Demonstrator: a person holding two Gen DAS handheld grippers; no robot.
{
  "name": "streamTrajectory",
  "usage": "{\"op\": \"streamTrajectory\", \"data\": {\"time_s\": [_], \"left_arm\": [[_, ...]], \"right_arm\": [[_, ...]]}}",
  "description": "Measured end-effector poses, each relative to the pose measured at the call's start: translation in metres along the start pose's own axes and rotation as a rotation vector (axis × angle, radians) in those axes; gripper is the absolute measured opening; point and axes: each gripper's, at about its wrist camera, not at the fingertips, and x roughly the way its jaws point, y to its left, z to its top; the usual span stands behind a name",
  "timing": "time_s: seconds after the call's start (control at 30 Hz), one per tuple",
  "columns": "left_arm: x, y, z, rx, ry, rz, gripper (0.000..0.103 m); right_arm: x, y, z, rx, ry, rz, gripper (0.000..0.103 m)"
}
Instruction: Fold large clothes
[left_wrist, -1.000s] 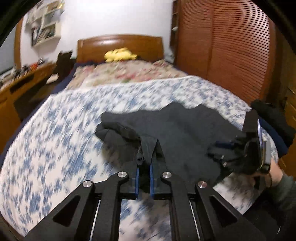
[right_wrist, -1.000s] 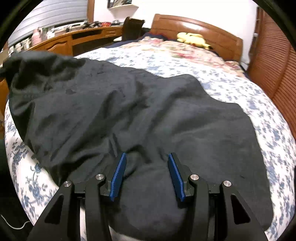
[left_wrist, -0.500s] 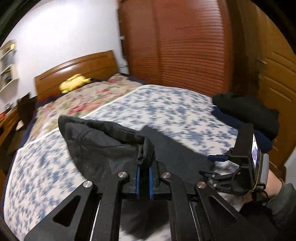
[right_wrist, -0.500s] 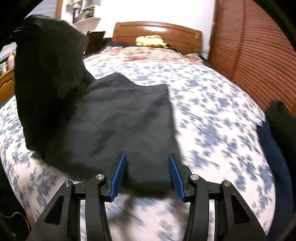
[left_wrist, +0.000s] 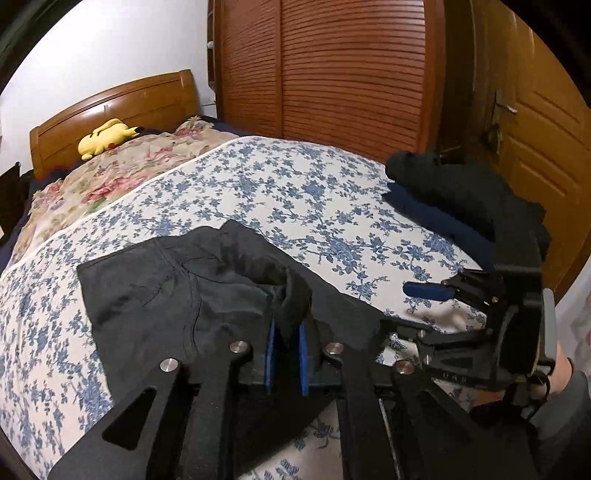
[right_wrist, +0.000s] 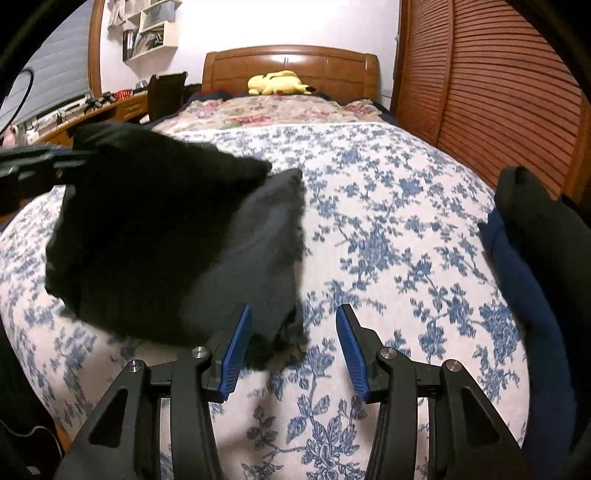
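Dark trousers (left_wrist: 177, 291) lie folded over on the floral bedspread (left_wrist: 295, 192), waistband and pocket seams up. My left gripper (left_wrist: 287, 332) is shut on a bunched edge of the trousers, low over the bed. In the right wrist view the trousers (right_wrist: 173, 251) fill the left, the upper layer lifted by the left gripper at the far left edge. My right gripper (right_wrist: 293, 325) is open and empty, its fingers just above the bedspread (right_wrist: 388, 240), with the trousers' near corner between them. It shows from the side in the left wrist view (left_wrist: 443, 295).
A stack of folded dark and navy clothes (left_wrist: 461, 199) sits at the bed's right edge, also in the right wrist view (right_wrist: 532, 266). A yellow plush toy (right_wrist: 277, 83) lies by the wooden headboard. A louvred wardrobe (left_wrist: 351, 74) stands right of the bed, a desk (right_wrist: 92, 110) left.
My left gripper has carried the trousers' edge across to the right and down, folding them over. My right gripper has come off the cloth and drawn back to its near corner.
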Motion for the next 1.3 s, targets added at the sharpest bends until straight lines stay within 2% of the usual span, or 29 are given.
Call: {"op": "streamTrajectory", "data": {"time_s": [0.07,0.17,0.43,0.63,0.77,0.97,1.3], "left_arm": [[-0.015,0.003,-0.001,-0.004,-0.020,-0.016,0.026],[-0.031,0.006,-0.005,0.009,-0.043,0.004,0.035],[-0.055,0.034,-0.039,0.019,-0.027,0.091,0.040],[-0.062,0.066,-0.068,-0.053,-0.013,0.119,0.057],[-0.067,0.087,-0.090,-0.102,0.001,0.147,0.059],[-0.069,0.108,-0.117,-0.155,0.030,0.172,0.061],[-0.073,0.125,-0.136,-0.199,0.035,0.191,0.063]], "right_arm": [[-0.002,-0.003,0.004,0.008,-0.021,0.007,0.049],[-0.010,-0.004,0.013,0.021,-0.057,0.013,0.049],[-0.028,0.014,0.035,0.021,-0.179,0.043,0.049],[-0.031,0.030,0.038,0.024,-0.251,0.067,0.049],[-0.025,0.040,0.038,0.005,-0.248,0.097,0.049],[-0.003,0.046,0.042,-0.008,-0.198,0.140,0.049],[0.023,0.046,0.053,0.029,-0.091,0.189,0.049]]}}
